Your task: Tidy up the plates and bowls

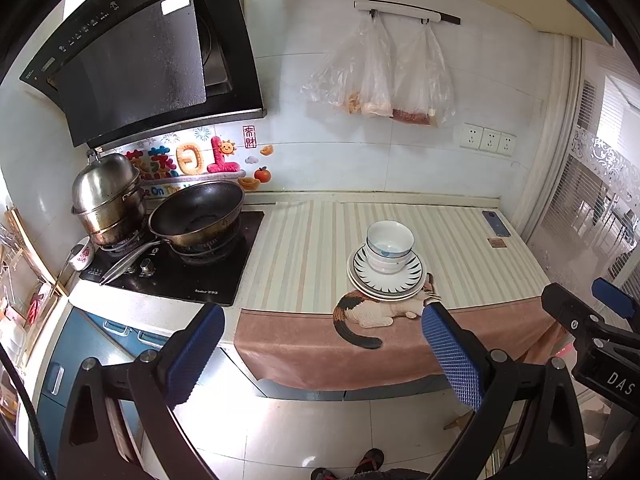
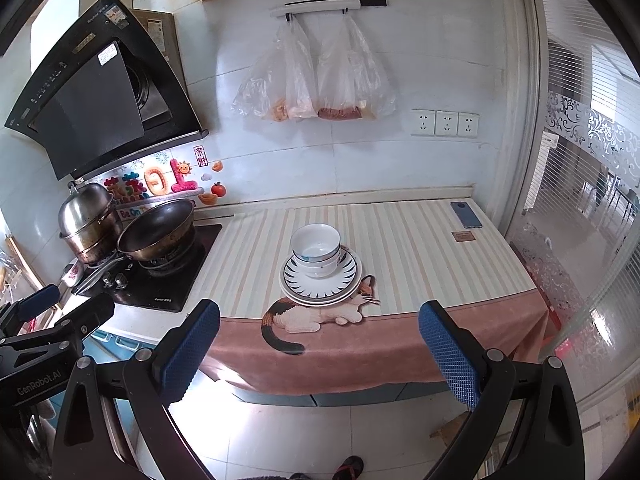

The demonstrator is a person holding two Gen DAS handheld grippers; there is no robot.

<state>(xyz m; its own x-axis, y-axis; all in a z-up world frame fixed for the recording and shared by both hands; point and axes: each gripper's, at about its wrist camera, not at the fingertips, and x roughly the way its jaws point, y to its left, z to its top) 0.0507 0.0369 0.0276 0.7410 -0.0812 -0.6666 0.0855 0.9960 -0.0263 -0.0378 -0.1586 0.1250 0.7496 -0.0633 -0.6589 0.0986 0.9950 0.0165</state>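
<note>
A steamer pot (image 2: 86,220) and wok (image 2: 158,230) sit on the stove at left. At centre, stacked bowls (image 2: 316,250) stand upright, mouths up, on stacked plates (image 2: 320,280) lying flat on the striped counter cloth (image 2: 420,256). A phone (image 2: 466,215) lies far right. Left gripper (image 1: 322,354) and right gripper (image 2: 320,354) hang over the floor, jaws spread wide, empty.

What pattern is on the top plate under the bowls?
White top plate with dark radiating petal-like marks around its rim; clearest in the right wrist view.
</note>
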